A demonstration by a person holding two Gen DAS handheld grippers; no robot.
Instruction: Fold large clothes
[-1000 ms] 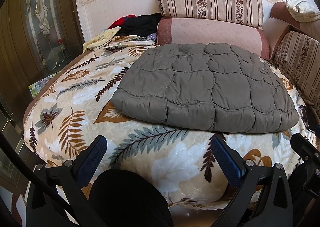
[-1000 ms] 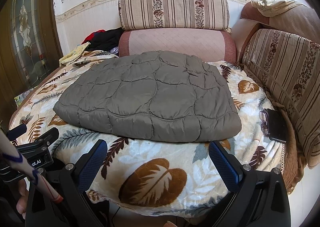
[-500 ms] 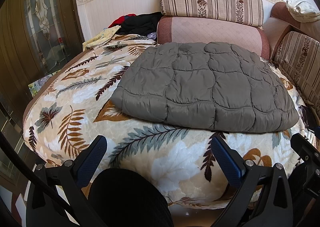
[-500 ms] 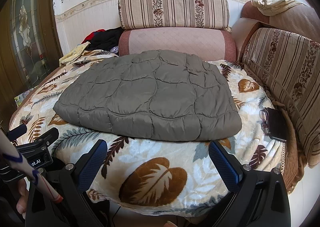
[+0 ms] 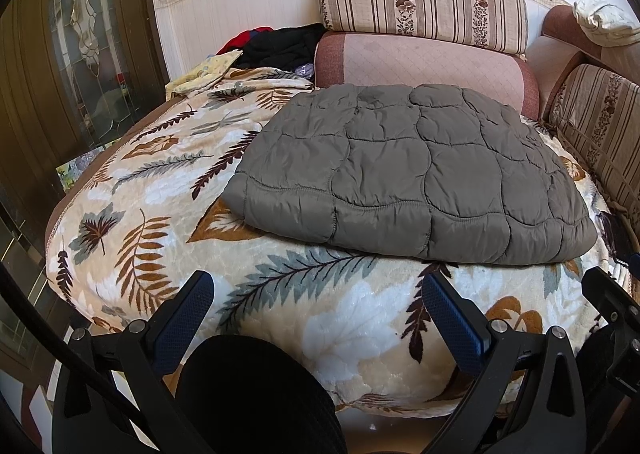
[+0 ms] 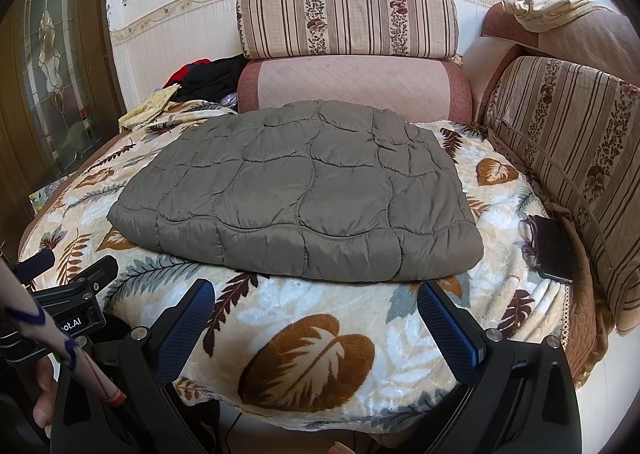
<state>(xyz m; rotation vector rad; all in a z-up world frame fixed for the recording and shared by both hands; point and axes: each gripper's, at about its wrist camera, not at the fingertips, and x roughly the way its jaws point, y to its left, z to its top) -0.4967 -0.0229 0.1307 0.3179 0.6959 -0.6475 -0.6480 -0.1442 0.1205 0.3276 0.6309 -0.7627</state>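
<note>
A grey quilted padded garment (image 5: 412, 174) lies folded into a flat rectangle on the leaf-patterned blanket (image 5: 160, 190) that covers the sofa seat; the right wrist view shows the garment (image 6: 304, 190) too. My left gripper (image 5: 320, 318) is open, held back from the seat's front edge, short of the garment's near hem, with nothing between its blue-padded fingers. My right gripper (image 6: 316, 318) is open as well, also in front of the near hem and empty. The left gripper's body (image 6: 72, 294) shows at the left of the right wrist view.
Striped back cushions (image 6: 348, 14) and a pink bolster (image 6: 356, 86) stand behind the garment. A pile of black, red and yellow clothes (image 5: 276, 46) sits at the back left. A dark phone with glasses (image 6: 552, 246) lies on the right by the striped armrest (image 6: 568, 142). A glazed wooden door (image 5: 80, 34) stands left.
Nothing has moved apart from a very slight shift of both cameras; the garment lies the same and both grippers stay open.
</note>
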